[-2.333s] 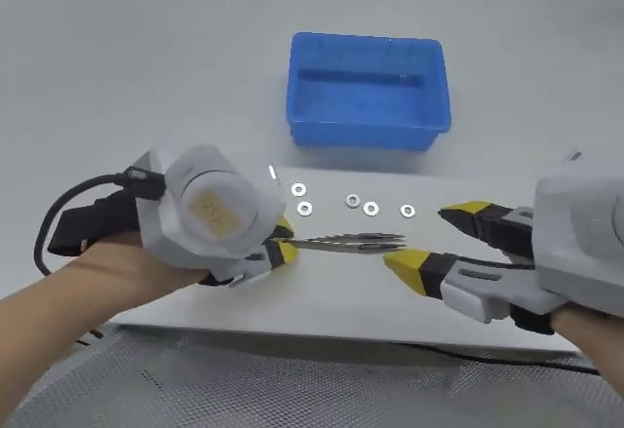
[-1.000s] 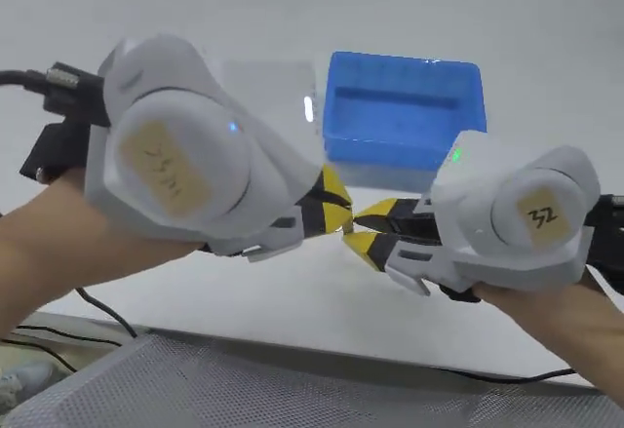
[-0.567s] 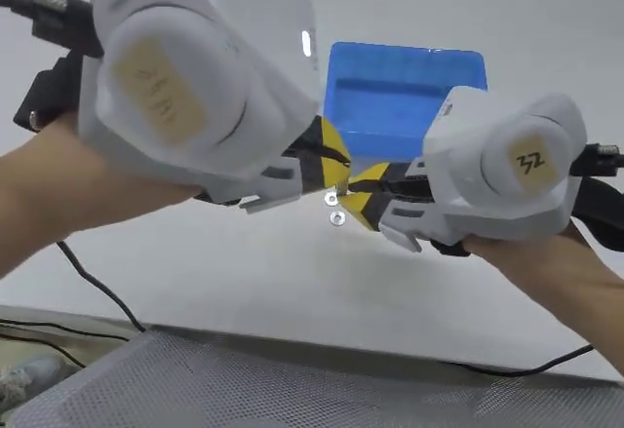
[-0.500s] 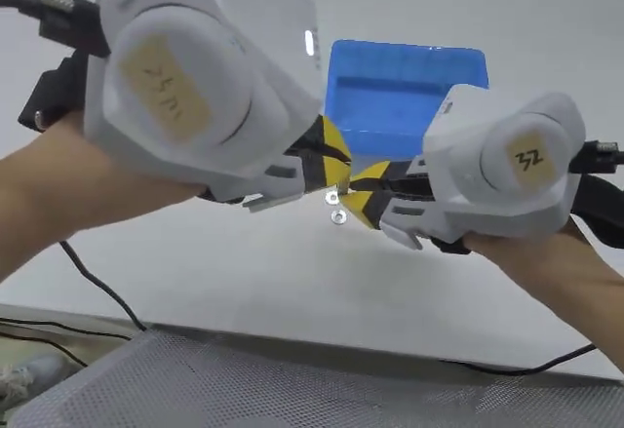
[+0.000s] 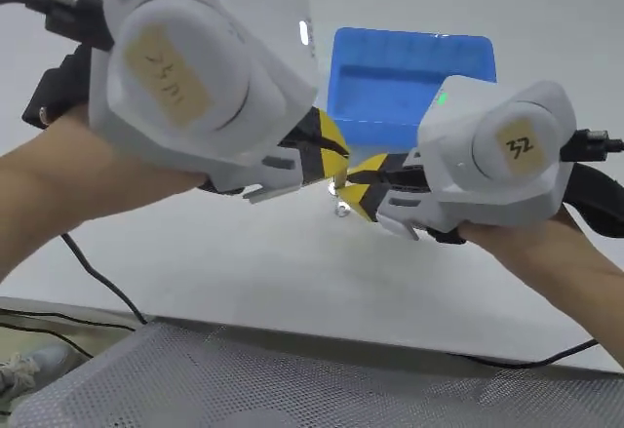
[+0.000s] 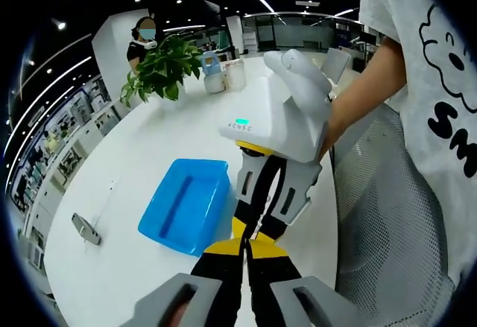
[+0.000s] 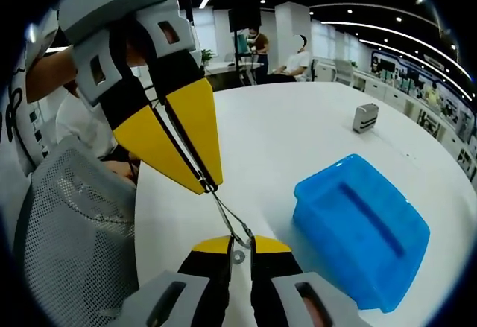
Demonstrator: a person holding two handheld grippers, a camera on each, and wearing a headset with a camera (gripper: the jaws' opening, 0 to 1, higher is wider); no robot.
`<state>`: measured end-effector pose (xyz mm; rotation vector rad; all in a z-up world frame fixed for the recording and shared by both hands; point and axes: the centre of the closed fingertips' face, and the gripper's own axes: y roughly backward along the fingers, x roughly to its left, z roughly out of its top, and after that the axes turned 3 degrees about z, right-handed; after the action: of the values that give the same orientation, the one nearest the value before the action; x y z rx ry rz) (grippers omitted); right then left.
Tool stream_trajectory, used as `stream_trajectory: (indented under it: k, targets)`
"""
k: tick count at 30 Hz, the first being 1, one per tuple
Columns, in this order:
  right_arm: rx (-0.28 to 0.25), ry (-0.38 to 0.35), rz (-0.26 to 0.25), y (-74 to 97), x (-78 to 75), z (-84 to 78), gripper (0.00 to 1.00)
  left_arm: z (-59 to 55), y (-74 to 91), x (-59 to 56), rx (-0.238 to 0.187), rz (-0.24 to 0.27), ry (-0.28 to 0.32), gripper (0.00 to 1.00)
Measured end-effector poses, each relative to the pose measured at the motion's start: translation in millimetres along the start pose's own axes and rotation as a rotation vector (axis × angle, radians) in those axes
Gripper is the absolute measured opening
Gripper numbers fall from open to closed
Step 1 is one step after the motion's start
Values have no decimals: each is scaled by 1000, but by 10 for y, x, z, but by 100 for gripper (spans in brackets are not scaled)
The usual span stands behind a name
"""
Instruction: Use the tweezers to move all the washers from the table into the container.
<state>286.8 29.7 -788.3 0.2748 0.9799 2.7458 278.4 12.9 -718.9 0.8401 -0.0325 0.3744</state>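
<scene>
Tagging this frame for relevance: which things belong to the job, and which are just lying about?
Job: tweezers, washer, container, left gripper, right gripper.
Lying about: plant, grey box.

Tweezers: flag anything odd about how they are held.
Nothing damaged or spilled. The tweezers are clamped in the left gripper's tongs, and their tips meet the right gripper's nearly closed tongs, an unusual two-gripper hold. One washer lies on the table below.

pinched left claw (image 6: 244,247) faces right claw (image 6: 252,227) beside blue container (image 6: 185,204).
</scene>
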Motion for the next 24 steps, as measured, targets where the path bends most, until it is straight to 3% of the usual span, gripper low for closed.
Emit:
stream_trajectory:
  k: [4, 7, 10, 14, 24]
  targets:
    - [-41, 11, 12, 17, 22, 151, 8, 13, -9, 6, -5, -9, 1, 0]
    - [-25, 58, 31, -17, 45, 121, 6, 24, -11, 1, 0, -12, -1, 0]
    - [-29, 30, 32, -16, 14, 118, 6, 24, -7, -4, 3, -15, -5, 0]
    - [-10, 101, 8, 9, 26, 129, 5, 36, -14, 0, 8, -12, -16, 0]
    - [-32, 137, -18, 201, 10, 291, 4, 252, 134, 42, -21, 42, -51, 0]
